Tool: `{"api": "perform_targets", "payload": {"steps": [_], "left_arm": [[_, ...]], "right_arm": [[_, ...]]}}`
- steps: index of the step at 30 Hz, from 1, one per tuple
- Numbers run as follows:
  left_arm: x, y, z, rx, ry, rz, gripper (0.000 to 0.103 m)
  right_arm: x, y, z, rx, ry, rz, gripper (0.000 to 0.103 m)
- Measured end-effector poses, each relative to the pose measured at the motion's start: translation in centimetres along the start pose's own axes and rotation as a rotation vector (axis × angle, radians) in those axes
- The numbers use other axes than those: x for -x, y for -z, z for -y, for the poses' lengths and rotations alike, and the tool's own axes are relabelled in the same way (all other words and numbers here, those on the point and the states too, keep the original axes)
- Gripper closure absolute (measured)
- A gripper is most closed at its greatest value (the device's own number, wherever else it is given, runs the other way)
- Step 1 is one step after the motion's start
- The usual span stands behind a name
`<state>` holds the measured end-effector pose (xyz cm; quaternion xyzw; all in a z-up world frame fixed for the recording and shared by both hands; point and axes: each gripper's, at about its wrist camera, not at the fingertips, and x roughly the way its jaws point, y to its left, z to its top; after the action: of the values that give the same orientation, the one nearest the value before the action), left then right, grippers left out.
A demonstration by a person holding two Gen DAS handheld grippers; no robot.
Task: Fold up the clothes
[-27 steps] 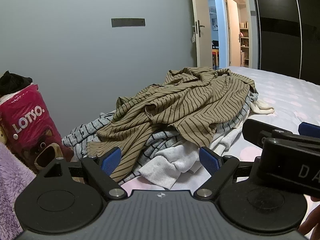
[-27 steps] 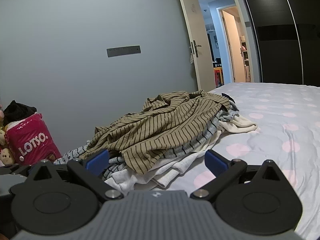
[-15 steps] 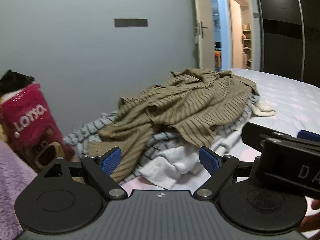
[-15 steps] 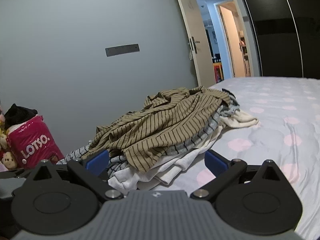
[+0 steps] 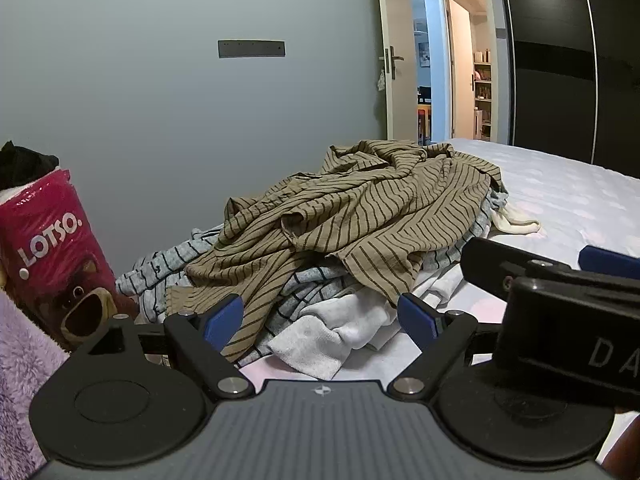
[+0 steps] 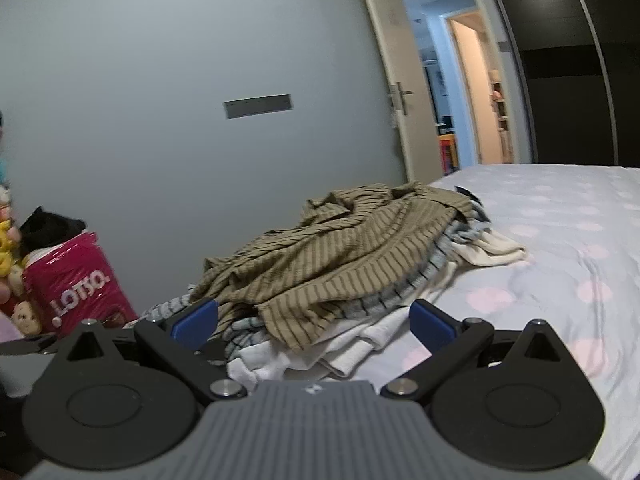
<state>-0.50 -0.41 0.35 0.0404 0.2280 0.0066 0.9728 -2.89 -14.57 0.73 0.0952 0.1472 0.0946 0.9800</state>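
Note:
A heap of clothes lies on the bed. On top is a tan shirt with dark stripes [image 5: 360, 216] [image 6: 332, 256]. Under it show a grey striped garment [image 5: 168, 268] and white cloth [image 5: 344, 324] [image 6: 360, 340]. My left gripper [image 5: 320, 316] stands open just short of the heap's near edge, nothing between its blue pads. My right gripper [image 6: 314, 318] is open too, a little before the heap, and its black body shows at the right of the left wrist view [image 5: 560, 296].
The bed sheet [image 6: 560, 240] is pale with pink dots and stretches bare to the right. A pink LOTSO bag [image 5: 52, 252] and plush toys [image 6: 12, 240] stand at the left. A grey wall and an open door [image 5: 396, 64] lie beyond.
Both grippers have shifted slightly toward the heap; the right wrist view has tilted and swung a little. Both stay open.

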Motion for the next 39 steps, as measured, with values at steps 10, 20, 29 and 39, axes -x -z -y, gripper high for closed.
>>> {"api": "perform_targets", "payload": {"steps": [10,20,29,39], "left_arm": [[0.03,0.09,-0.18,0.001,0.004,0.006,0.018],[-0.06,0.16,-0.18,0.002,0.004,0.0,0.019],[-0.16,0.25,-0.19,0.001,0.003,-0.008,0.019],[-0.28,0.24,-0.17,0.006,0.001,-0.017,0.019]], "right_arm": [[-0.01,0.13,-0.06,0.01,0.024,0.002,0.001],[-0.05,0.22,-0.03,0.008,0.023,-0.006,0.001],[-0.24,0.25,0.01,0.017,0.027,-0.007,0.001],[-0.26,0.39,0.14,0.009,0.025,-0.01,0.001]]}}
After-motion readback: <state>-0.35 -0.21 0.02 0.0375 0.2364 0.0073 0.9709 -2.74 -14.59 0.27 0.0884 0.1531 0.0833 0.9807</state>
